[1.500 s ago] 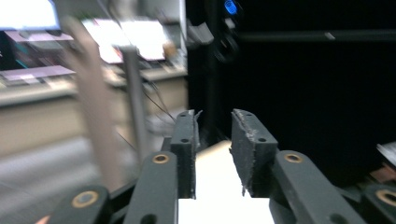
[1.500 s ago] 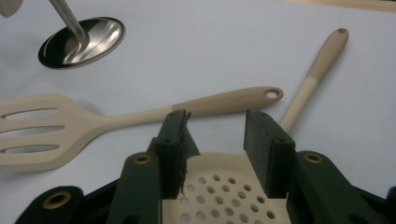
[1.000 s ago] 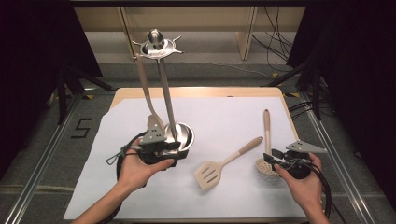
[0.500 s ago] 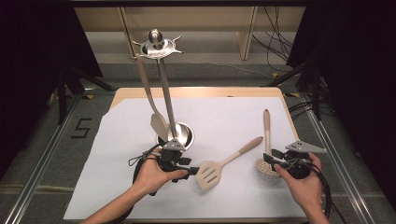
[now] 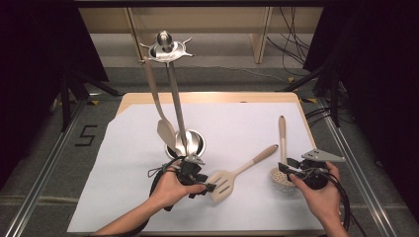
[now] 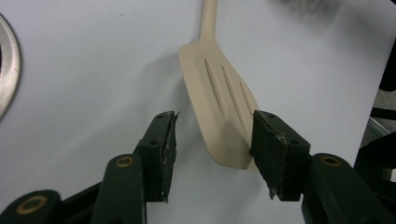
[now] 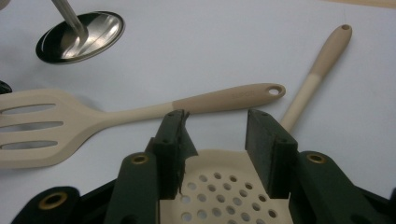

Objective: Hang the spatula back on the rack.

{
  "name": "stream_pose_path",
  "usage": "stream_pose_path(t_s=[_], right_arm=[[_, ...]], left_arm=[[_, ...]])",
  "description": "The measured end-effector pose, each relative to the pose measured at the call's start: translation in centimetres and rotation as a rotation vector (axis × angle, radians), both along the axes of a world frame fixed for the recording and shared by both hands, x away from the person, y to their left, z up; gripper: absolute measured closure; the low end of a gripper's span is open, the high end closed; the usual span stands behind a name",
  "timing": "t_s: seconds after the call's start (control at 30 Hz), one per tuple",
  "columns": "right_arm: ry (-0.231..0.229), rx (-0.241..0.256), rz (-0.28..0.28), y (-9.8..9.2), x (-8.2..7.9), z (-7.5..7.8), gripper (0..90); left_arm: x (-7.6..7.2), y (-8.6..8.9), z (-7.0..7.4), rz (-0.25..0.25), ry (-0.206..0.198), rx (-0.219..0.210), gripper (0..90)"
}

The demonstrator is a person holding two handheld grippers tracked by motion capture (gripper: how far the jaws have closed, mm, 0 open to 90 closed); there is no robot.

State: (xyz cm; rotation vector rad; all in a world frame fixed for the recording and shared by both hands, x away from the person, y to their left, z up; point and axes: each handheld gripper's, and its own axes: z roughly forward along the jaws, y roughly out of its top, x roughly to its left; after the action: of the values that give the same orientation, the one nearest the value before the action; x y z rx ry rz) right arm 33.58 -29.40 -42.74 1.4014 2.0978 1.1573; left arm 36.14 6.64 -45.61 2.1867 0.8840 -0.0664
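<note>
White paper carries the slotted spatula (image 6: 219,102) between the left gripper's (image 6: 212,140) wide fingers; the right gripper (image 7: 215,140) gapes over the skimmer (image 7: 224,196).

High view: a metal utensil stand (image 5: 185,143) with one hanging turner (image 5: 157,106) stands on white paper (image 5: 232,123). The left gripper (image 5: 210,187) meets a slotted spatula (image 5: 222,181); the right gripper (image 5: 285,170) sits over a perforated skimmer (image 5: 281,148).

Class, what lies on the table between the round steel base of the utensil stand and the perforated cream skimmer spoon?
The cream slotted spatula lies there on white paper, seen in the high view.
</note>
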Motion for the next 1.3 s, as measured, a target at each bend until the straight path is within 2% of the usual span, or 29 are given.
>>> stream_pose_path(t_s=[0.03, 0.07, 0.1, 0.13, 0.17, 0.2, 0.27, 0.33, 0.4, 0.43, 0.47, 0.6, 0.67, 0.7, 0.73, 0.77, 0.8, 0.9, 0.93, 0.97, 1.1, 1.13, 1.17, 1.2, 1.23, 1.27, 1.3], right_arm=[[0.0, 0.0, 0.0, 0.0, 0.0, 0.0, 58.6], [-0.02, -0.015, 0.018, -0.2, 0.2, 0.0, 58.6], [-0.014, -0.001, 0.023, -0.1, 0.2, -0.1, 58.5], [-0.015, -0.004, 0.024, -0.2, 0.2, -0.1, 58.5], [-0.014, -0.003, 0.024, -0.2, 0.2, -0.1, 58.5], [-0.016, -0.005, 0.026, -0.2, 0.2, -0.1, 58.5], [-0.009, -0.011, 0.021, -0.2, 0.1, 0.0, 58.4], [-0.012, -0.014, 0.022, -0.1, 0.1, 0.0, 58.4], [-0.017, -0.019, 0.022, -0.2, 0.2, -0.1, 58.3], [-0.017, -0.02, 0.021, -0.2, 0.2, -0.1, 58.3], [-0.015, -0.015, 0.023, -0.2, 0.2, -0.1, 58.3], [-0.017, -0.018, 0.022, -0.2, 0.2, -0.1, 58.2], [-0.012, -0.013, 0.023, -0.2, 0.1, -0.1, 58.3], [-0.012, -0.013, 0.023, -0.2, 0.1, -0.1, 58.3], [-0.013, -0.015, 0.023, -0.2, 0.1, 0.0, 58.2], [-0.013, -0.015, 0.023, -0.2, 0.1, 0.0, 58.2], [-0.011, -0.014, 0.021, -0.2, 0.1, 0.0, 58.2], [-0.011, -0.012, 0.023, -0.2, 0.1, -0.1, 58.2], [-0.014, -0.013, 0.024, -0.2, 0.1, -0.1, 58.2], [-0.015, -0.014, 0.025, -0.2, 0.1, -0.1, 58.2], [-0.012, -0.017, 0.025, -0.1, 0.1, -0.1, 58.2], [-0.011, -0.017, 0.025, -0.1, 0.1, -0.1, 58.2], [-0.006, -0.018, 0.011, 0.0, 0.0, 0.0, 58.2], [-0.006, -0.018, 0.011, 0.0, 0.0, 0.0, 58.2], [-0.028, -0.036, 0.019, -0.1, 0.1, 0.0, 58.2], [-0.021, -0.025, 0.023, 0.0, 0.1, -0.1, 58.2], [-0.015, -0.026, 0.015, 0.0, 0.1, 0.0, 58.2]], left_arm=[[0.0, 0.0, 0.0, 0.0, 0.0, 0.0, 49.5], [0.0, -0.1, -0.1, 0.005, 0.008, -0.003, 49.5], [0.0, -0.3, -0.2, 0.01, 0.02, -0.018, 49.7], [0.1, -0.3, -0.2, -0.004, 0.019, 0.001, 50.3], [0.1, -0.4, -0.3, -0.005, 0.023, 0.001, 50.5], [0.1, -0.6, -0.4, 0.007, 0.05, -0.005, 51.9], [0.2, -0.7, -0.5, -0.004, 0.064, -0.014, 53.0], [0.2, -0.8, -0.5, 0.003, 0.078, -0.01, 57.3], [0.2, -0.9, -0.5, 0.014, 0.092, -0.023, 57.9], [0.3, -0.7, -0.2, 0.016, 0.109, -0.014, 61.0], [0.3, -0.6, -0.1, 0.031, 0.13, -0.036, 63.7], [0.4, -0.4, 0.2, 0.034, 0.16, -0.07, 72.7], [0.3, -0.2, 0.4, 0.032, 0.186, -0.103, 76.2], [0.3, -0.2, 0.4, 0.032, 0.186, -0.103, 77.2], [0.2, -0.3, 0.2, 0.053, 0.18, -0.136, 78.0], [0.2, 0.0, 0.6, 0.045, 0.19, -0.104, 78.0], [0.1, 0.4, 0.8, 0.057, 0.18, -0.121, 80.3], [0.1, 1.2, 1.1, 0.058, 0.165, -0.111, 83.3], [0.1, 1.8, 1.3, 0.058, 0.157, -0.086, 83.3], [0.0, 2.3, 1.4, 0.068, 0.155, -0.086, 83.9], [-0.3, 4.9, 1.3, 0.087, 0.187, -0.118, 85.2], [-0.7, 6.2, 1.3, 0.102, 0.217, -0.139, 85.3], [-0.7, 6.2, 1.3, 0.102, 0.217, -0.139, 85.3], [-0.9, 6.9, 1.2, 0.111, 0.225, -0.144, 85.3], [-1.1, 7.6, 1.2, 0.112, 0.234, -0.144, 85.3], [-1.2, 8.4, 1.2, 0.104, 0.245, -0.152, 85.3], [-1.5, 9.2, 1.2, 0.123, 0.265, -0.165, 85.3]])
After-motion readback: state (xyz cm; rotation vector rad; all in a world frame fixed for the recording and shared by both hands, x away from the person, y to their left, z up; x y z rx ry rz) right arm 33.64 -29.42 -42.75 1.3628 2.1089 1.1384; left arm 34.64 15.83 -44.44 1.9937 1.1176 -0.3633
